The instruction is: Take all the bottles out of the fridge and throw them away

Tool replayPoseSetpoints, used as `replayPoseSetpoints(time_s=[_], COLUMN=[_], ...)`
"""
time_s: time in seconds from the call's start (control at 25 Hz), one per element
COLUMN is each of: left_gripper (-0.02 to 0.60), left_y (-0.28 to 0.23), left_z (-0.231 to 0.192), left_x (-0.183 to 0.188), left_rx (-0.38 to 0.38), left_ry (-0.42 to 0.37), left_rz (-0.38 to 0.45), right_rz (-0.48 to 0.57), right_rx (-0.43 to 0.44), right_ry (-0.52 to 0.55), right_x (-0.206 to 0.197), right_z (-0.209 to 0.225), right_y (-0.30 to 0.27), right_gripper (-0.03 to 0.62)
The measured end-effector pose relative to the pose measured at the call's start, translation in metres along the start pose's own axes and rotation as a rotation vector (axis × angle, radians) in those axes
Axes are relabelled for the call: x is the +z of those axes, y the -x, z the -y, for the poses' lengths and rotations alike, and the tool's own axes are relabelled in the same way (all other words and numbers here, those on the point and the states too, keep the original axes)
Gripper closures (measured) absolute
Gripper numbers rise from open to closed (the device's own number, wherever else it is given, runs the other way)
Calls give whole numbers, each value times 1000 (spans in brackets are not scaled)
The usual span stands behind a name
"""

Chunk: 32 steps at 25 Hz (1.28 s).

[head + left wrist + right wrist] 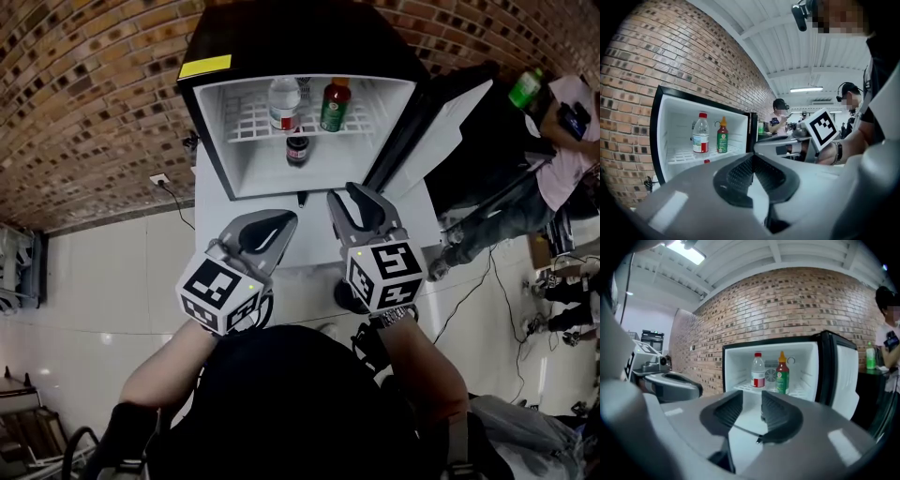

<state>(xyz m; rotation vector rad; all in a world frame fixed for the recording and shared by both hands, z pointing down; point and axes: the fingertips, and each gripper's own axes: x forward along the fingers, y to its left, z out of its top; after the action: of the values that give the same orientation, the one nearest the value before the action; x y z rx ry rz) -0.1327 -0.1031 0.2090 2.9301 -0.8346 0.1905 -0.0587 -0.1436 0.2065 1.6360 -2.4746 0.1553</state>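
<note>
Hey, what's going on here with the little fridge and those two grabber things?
A person stands in front of an open mini fridge with a gripper in each hand. Both are short of the fridge and hold nothing: the left gripper has its jaws together, and the right gripper has its jaws apart with nothing between them. Three bottles sit inside, untouched: a clear bottle and a green bottle on the wire shelf, and a dark bottle below it.

In the left gripper view, the dark bottle (707,161) shows only its red cap.
</note>
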Motion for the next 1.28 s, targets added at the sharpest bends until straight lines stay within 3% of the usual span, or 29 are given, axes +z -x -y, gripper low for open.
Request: replayPoseSetpoints(time_s=[1.28], left_gripper=[578], left_y=[17], left_z=[-30], left_x=[-9], left_rx=[96], left_ry=[26], left_rz=[-24], right_rz=[-49], right_rx=[-184], right_ry=[44], right_x=[4], right_z=[107], right_y=[-144], right_gripper=[304])
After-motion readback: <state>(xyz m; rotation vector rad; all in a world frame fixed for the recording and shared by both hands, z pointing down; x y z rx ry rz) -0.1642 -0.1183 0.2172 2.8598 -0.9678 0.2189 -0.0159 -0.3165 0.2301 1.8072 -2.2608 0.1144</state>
